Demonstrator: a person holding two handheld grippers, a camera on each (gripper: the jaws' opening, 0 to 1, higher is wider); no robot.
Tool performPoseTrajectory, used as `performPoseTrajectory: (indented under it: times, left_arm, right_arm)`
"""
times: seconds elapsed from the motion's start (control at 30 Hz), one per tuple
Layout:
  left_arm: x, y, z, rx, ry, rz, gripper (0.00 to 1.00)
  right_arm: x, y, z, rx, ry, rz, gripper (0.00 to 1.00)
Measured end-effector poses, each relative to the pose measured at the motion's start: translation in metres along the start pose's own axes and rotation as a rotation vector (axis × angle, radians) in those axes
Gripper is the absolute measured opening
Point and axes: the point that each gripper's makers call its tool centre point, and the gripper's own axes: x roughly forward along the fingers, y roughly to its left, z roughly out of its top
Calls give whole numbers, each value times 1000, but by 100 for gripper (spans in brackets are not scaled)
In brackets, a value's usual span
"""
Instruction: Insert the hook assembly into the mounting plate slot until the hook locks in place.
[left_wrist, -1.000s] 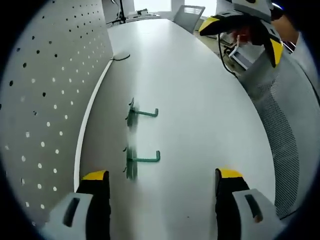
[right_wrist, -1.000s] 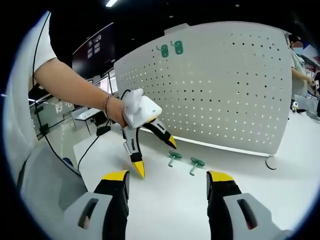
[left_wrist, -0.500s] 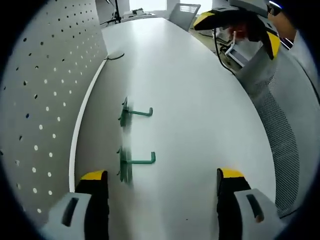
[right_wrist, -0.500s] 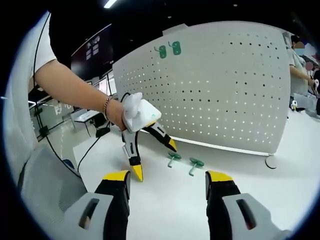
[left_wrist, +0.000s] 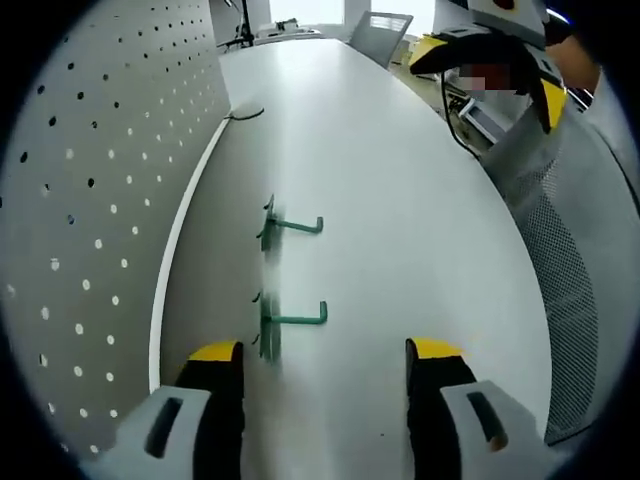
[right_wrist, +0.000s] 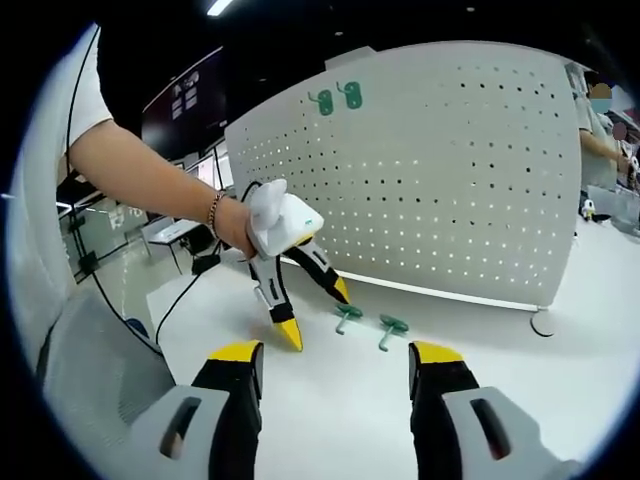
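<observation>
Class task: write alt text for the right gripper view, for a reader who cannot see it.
A person's hand holds the open left gripper over a white table beside two green plastic hooks. Behind stands a white perforated pegboard with two green hooks mounted near its top.

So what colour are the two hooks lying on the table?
Green; both hooks show best in the left gripper view.

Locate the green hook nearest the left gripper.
In the left gripper view, the nearer green hook lies on the white table, just ahead of the left gripper, beside the pegboard.
</observation>
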Motion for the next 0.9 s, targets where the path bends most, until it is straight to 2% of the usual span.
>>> performPoseTrajectory:
  times: [0.9]
  left_arm:
    - [-2, 32, 3, -139, -16, 100, 27]
  right_arm:
    - [0, -1, 2, 9, -12, -8, 58]
